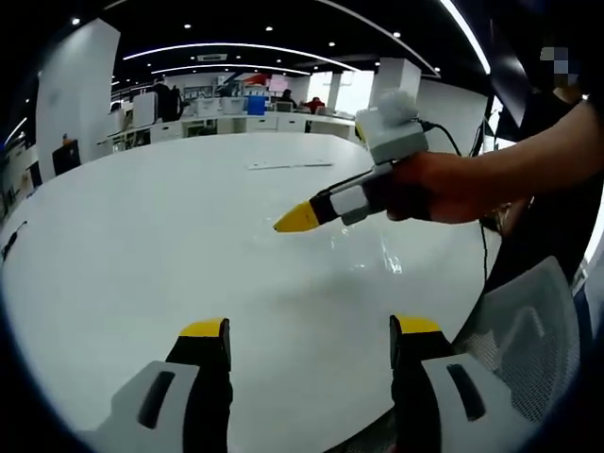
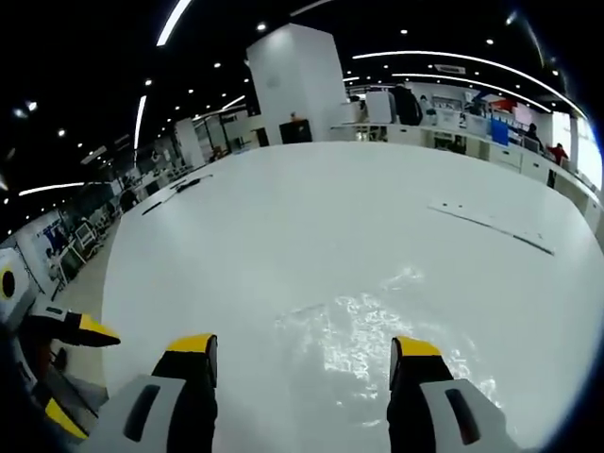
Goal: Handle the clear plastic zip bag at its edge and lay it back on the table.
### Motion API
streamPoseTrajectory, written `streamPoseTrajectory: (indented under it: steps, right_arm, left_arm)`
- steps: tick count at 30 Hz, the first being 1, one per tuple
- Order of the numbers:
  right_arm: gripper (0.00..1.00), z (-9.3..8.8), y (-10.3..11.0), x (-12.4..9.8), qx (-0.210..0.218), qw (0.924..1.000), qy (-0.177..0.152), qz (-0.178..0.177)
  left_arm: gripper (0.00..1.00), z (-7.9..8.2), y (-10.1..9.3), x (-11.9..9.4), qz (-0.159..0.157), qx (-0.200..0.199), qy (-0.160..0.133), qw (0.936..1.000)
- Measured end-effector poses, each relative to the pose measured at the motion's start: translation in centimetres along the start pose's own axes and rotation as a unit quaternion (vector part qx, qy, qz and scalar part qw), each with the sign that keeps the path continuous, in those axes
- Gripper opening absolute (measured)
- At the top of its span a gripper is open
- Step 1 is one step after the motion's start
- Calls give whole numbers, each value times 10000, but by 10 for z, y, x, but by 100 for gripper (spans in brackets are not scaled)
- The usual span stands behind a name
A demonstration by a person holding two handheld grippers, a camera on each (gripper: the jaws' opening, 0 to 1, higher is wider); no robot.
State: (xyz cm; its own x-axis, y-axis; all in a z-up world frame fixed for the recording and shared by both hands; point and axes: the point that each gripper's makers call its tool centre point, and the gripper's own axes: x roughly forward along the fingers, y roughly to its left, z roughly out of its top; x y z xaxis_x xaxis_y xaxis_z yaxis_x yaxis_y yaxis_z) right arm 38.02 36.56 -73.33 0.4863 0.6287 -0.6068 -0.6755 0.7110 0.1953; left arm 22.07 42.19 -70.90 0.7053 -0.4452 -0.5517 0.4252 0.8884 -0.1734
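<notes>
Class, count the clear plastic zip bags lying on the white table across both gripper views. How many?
1. The clear zip bag lies flat on the white table, just ahead of the open right gripper; in the left gripper view it glints beneath that gripper.

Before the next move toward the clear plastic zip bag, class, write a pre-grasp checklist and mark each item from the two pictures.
1. Clear plastic zip bag lying flat on the white table: ok.
2. Right gripper open, jaws straddling the bag: ok.
3. Left gripper open, holding nothing: ok.
4. Bag's edge located: cannot tell, outline too faint.
5. Right gripper touching the bag: cannot tell.
6. Thin flat strip farther off, clear of the bag: ok.
</notes>
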Motion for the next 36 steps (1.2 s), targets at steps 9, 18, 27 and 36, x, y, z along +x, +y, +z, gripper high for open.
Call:
streamPoseTrajectory:
  steps: [9,18,27,36]
  right_arm:
    - [74,-5,-3,24,74,9999,82,-132]
    - [71,-9,-13,45,107,9992,87,-373]
    - [68,-2,-21,57,287,9973,-79,-672]
    - [61,-5,-25,57,-424,9943,80,-978]
  left_arm:
    - [68,1,-4,-1,-70,-19,-24,10000]
    - [67,2,-5,-1,-100,-69,-64,9999]
    - [67,5,-11,-4,-157,-80,-53,9998]
    - [67,5,-10,-5,-150,-127,-29,9998]
